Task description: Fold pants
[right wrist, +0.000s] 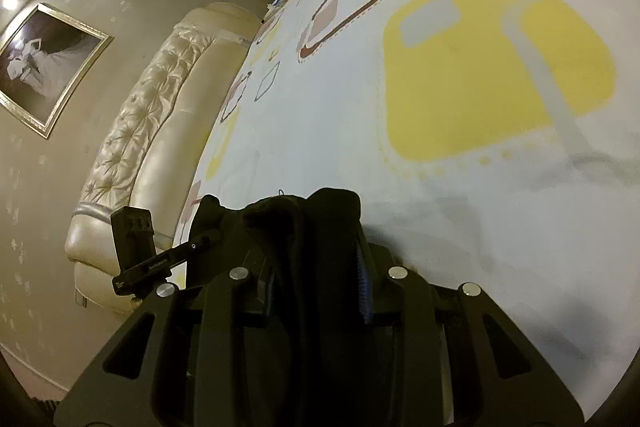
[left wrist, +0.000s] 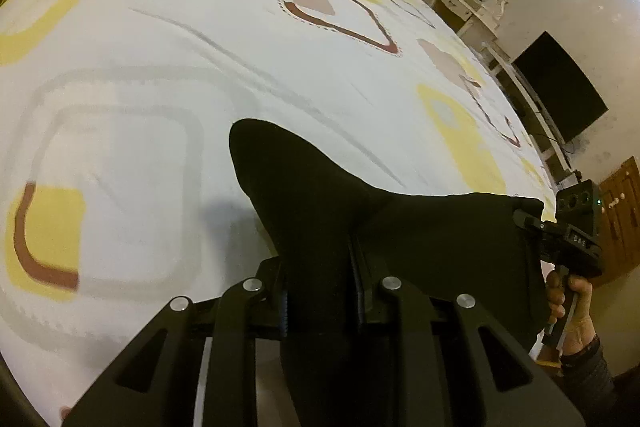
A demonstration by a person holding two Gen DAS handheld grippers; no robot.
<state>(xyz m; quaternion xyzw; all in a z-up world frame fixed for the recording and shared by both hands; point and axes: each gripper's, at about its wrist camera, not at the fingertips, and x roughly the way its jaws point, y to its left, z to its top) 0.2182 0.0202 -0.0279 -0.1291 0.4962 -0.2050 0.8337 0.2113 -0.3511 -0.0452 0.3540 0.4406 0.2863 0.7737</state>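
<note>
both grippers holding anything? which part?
Both hold the black pants: left gripper and right gripper each pinch a bunched edge; which part cannot be told.

You hold the pants [left wrist: 320,203] stretched between left gripper [left wrist: 320,267] and right gripper [right wrist: 316,259], above the bed sheet [left wrist: 160,75]; headboard [right wrist: 160,99] far left.

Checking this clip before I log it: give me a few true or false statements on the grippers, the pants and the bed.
1. The left gripper is clamped on the black fabric pants. True.
2. The right gripper is open and holds nothing. False: it is shut on the pants.
3. The pants lie fully flat on the white patterned bedsheet. False: both grippers hold one edge raised.
4. The bedsheet carries yellow and brown shapes. True.
5. A framed picture hangs on the wall. True.
</note>
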